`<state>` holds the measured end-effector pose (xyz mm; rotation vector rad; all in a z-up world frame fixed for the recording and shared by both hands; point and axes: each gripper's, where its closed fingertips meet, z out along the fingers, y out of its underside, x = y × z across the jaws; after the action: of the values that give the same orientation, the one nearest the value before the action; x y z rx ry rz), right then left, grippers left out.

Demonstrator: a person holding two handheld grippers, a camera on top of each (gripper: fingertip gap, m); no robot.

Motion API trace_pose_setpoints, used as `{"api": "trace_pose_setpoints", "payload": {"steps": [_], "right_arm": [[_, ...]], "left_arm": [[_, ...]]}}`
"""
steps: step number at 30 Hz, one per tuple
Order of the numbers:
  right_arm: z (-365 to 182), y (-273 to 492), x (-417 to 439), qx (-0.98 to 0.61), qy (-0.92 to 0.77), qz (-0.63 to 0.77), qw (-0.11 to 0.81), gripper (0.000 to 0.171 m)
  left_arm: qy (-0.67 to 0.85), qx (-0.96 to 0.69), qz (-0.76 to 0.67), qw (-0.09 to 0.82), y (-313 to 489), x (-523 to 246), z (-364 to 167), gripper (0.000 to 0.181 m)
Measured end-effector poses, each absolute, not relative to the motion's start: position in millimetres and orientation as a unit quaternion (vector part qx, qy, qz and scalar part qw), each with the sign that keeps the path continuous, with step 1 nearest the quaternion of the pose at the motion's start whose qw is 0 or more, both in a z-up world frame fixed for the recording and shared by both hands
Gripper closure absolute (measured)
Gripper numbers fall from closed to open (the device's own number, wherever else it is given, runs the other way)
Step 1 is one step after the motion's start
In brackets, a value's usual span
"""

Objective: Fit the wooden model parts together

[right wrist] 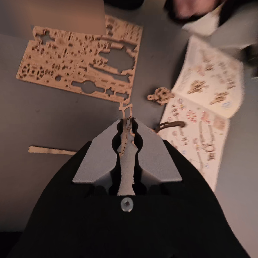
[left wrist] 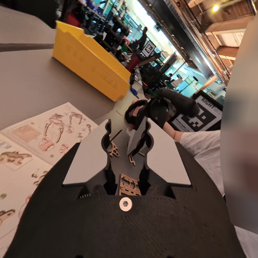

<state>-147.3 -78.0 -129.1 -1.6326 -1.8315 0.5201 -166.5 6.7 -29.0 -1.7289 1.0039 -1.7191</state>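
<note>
My right gripper (right wrist: pixel 127 119) is shut on a thin curved wooden part (right wrist: pixel 124 113) that sticks out past its fingertips, held just above the grey table (right wrist: pixel 55 125). In the left wrist view this gripper (left wrist: pixel 130 152) points down at the table with the part (left wrist: pixel 132 159) at its tip. My left gripper (left wrist: pixel 128 125) is open and empty, with its fingers on either side of that spot. A small wooden sub-assembly (left wrist: pixel 113 150) lies beside the right gripper's tip and also shows in the right wrist view (right wrist: pixel 160 96).
A punched wooden sheet (right wrist: pixel 78 62) lies at the far left, also under my left gripper (left wrist: pixel 129 187). An instruction booklet (right wrist: pixel 202 97) (left wrist: pixel 48 132) lies open, with a dark curved piece (right wrist: pixel 170 125) on its edge. A wooden strip (right wrist: pixel 51 150) lies nearby. A yellow bin (left wrist: pixel 89 61) stands behind. The grippers' ends are close to 12 cm from one another.
</note>
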Motion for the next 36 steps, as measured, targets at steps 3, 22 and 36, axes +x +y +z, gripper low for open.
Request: {"api": "trace_pose_setpoints", "payload": {"steps": [3, 22, 36], "right_arm": [[-88, -63, -144, -0.608, -0.65, 0.206, 0.408, 0.16], [-81, -67, -137, -0.721, -0.399, 0.534, 0.191, 0.161], [-101, -79, -141, -0.737, -0.397, 0.533, 0.122, 0.161]], "left_arm": [[0.418, -0.586, -0.639, 0.272, -11, -166, -12, 0.132], [0.741, -0.433, -0.169, 0.484, -67, -139, -77, 0.155], [0.787, -0.383, -0.105, 0.473, -75, -140, -101, 0.179]]}}
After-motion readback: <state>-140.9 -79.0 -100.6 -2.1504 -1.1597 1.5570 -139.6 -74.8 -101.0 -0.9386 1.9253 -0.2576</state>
